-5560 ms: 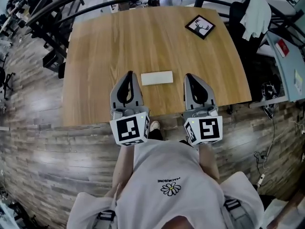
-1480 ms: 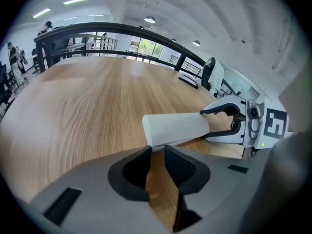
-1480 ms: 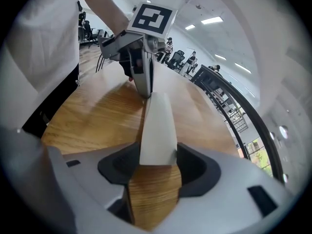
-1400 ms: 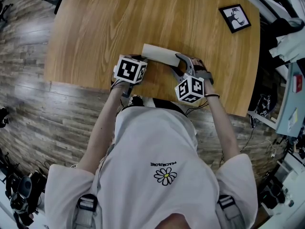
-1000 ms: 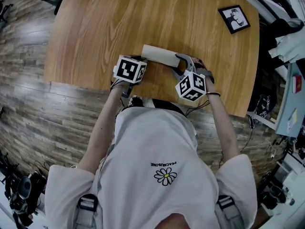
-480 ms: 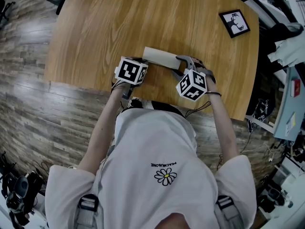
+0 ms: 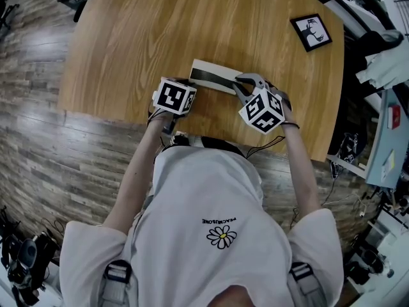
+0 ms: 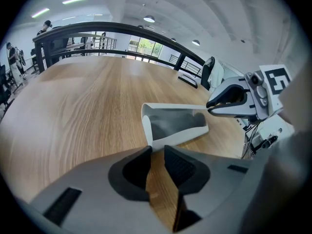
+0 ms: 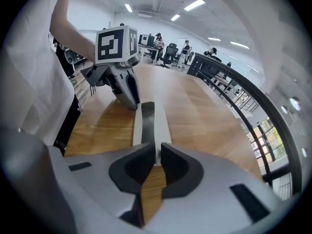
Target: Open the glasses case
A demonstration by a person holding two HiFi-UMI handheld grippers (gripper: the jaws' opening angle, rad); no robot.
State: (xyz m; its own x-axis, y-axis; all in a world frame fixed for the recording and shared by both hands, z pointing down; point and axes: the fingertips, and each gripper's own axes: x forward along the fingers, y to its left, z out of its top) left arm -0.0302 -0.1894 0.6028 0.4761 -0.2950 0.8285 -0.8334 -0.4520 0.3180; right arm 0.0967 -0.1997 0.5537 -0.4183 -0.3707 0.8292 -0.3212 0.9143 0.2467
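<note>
Glasses case [image 7: 214, 78] sits at tabletop's [image 7: 160, 37] near edge, lid [image 9: 161, 123] ajar. Light, stiff, likely slick: your left gripper [image 8: 155, 152] pinches its end, jaws narrow; right gripper [image 9: 157, 152] is closing on the thin lid lip.

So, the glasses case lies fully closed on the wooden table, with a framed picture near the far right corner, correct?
Not closed: the glasses case is partly open; the left gripper view looks into its dark inside. It lies on the wooden table, with the framed picture near the far right corner.
</note>
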